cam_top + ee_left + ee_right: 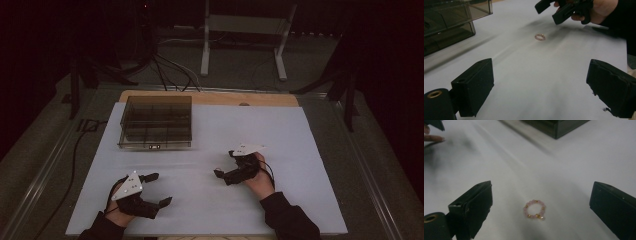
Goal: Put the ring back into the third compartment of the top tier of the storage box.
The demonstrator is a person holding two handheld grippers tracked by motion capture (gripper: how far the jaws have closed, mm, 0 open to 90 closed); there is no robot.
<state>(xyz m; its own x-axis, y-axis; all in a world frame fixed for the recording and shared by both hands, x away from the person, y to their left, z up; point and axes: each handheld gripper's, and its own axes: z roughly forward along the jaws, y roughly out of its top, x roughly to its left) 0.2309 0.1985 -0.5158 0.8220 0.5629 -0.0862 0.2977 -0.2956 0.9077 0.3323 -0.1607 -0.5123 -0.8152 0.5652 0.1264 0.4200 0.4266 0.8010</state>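
Right hand-held gripper (223, 163) hangs just above the white counter (300, 150) with its jaws spread wide and nothing between them; from its own camera the two black jaws stand far apart at either side. On the sheet between those jaws, touching neither, lies a small bead ring (534, 209) of pale pink beads with a few gold ones, flat on the counter. From the left gripper view the same ring (540, 37) sits farther off, just below the right hand-held gripper (550, 12) and the hand (600, 8) around it.

Left hand-held gripper (159, 189) is at the near left of the counter, well apart from the ring, also released, its jaws wide and holding nothing. It carries a grey three-cornered plate (128, 185) on top, as does the right one.

Farther back on the left of the counter stands a smoky clear plastic organiser box (156, 121) divided into compartments, its lid shut. Both forearms come in from the near edge in dark sleeves (290, 217). Beyond the counter, a white metal frame (245, 35) and some cables (170, 70) sit on the dim floor.
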